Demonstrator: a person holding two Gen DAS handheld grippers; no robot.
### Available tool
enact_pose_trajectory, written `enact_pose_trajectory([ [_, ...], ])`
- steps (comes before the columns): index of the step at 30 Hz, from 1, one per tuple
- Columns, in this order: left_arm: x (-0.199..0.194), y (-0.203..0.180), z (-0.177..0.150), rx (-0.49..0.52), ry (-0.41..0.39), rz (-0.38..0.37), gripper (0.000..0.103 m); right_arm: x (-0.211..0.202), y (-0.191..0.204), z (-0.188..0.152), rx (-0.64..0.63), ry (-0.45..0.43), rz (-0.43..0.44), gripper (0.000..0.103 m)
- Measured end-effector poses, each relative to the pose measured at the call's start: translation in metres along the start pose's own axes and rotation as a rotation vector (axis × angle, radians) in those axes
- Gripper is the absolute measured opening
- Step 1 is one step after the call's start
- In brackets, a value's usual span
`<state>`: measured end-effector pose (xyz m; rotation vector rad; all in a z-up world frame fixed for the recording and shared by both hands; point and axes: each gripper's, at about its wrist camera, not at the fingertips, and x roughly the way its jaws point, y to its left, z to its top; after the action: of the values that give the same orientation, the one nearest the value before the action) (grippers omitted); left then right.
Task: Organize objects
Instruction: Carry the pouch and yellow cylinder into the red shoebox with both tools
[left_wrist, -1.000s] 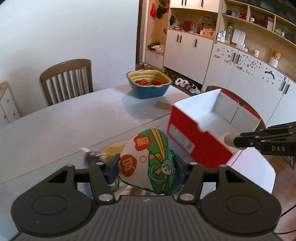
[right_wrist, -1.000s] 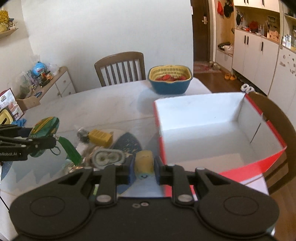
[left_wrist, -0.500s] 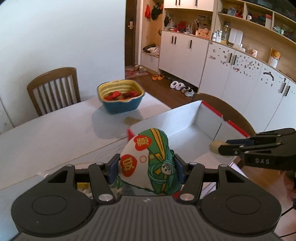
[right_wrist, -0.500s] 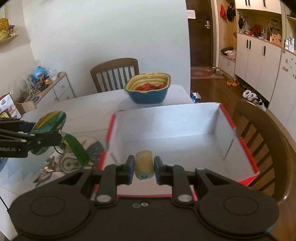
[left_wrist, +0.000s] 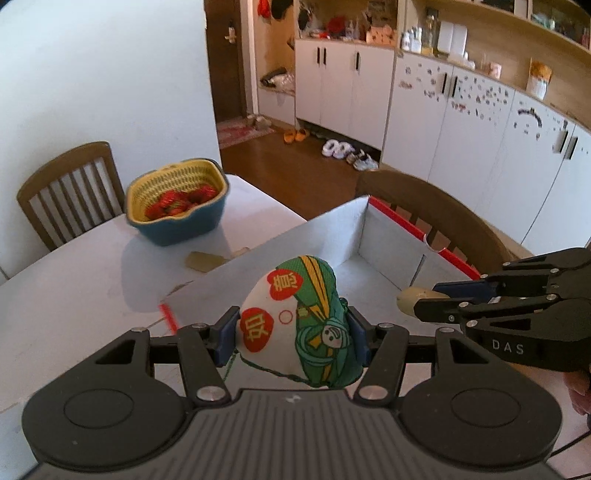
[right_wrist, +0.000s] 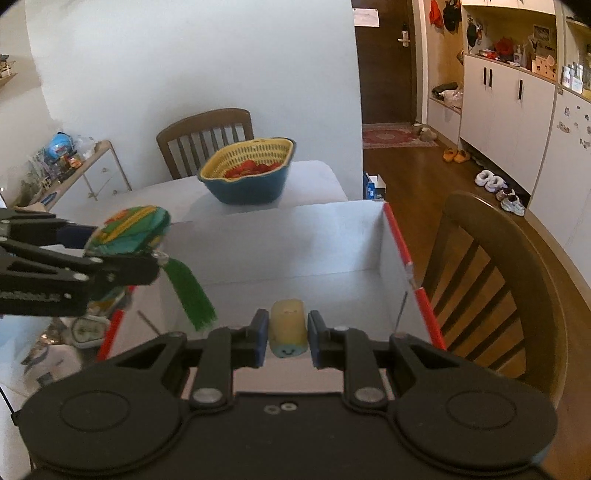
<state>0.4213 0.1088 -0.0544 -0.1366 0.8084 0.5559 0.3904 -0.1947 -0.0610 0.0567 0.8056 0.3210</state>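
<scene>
My left gripper (left_wrist: 293, 336) is shut on a green and white cloth pouch (left_wrist: 299, 325) with red patches and a green tassel (right_wrist: 188, 291). It holds the pouch above the near left part of the red and white cardboard box (left_wrist: 332, 236). My right gripper (right_wrist: 284, 332) is shut on a small pale yellow toy (right_wrist: 288, 328) with a blue smile, held over the open box (right_wrist: 295, 240). The right gripper also shows in the left wrist view (left_wrist: 417, 301), at the right over the box. The left gripper shows at the left of the right wrist view (right_wrist: 147, 251).
A blue basket with a yellow liner and red items (left_wrist: 175, 201) stands on the white table (left_wrist: 74, 277) behind the box. Wooden chairs stand behind the table (right_wrist: 207, 136) and right of the box (right_wrist: 491, 280). Several small items (right_wrist: 85, 328) lie on the table left of the box.
Both grippers have moved right from above the table, with their objects, to above the open box. Neither grip has changed.
</scene>
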Motion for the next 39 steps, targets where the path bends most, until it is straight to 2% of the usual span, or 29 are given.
enact_pose_trajectory([
  [5, 0.041, -0.009, 0.004, 0.003, 0.065, -0.004, 0.059, 0.020, -0.016, -0.001, -0.009, 0.031, -0.013, 0.020],
  [14, 0.100, -0.014, 0.002, 0.022, 0.207, 0.021, 0.059, 0.064, -0.025, -0.004, -0.053, 0.140, -0.011, 0.020],
  [19, 0.123, -0.002, -0.001, -0.022, 0.292, 0.039, 0.059, 0.079, -0.030, -0.005, -0.042, 0.202, 0.013, 0.020],
  [29, 0.141, -0.002, -0.009, -0.021, 0.390, 0.021, 0.060, 0.097, -0.027, -0.006, -0.088, 0.323, 0.029, 0.021],
  [39, 0.152, -0.010, -0.014, -0.026, 0.459, 0.007, 0.067, 0.102, -0.032, -0.006, -0.088, 0.376, 0.026, 0.021],
])
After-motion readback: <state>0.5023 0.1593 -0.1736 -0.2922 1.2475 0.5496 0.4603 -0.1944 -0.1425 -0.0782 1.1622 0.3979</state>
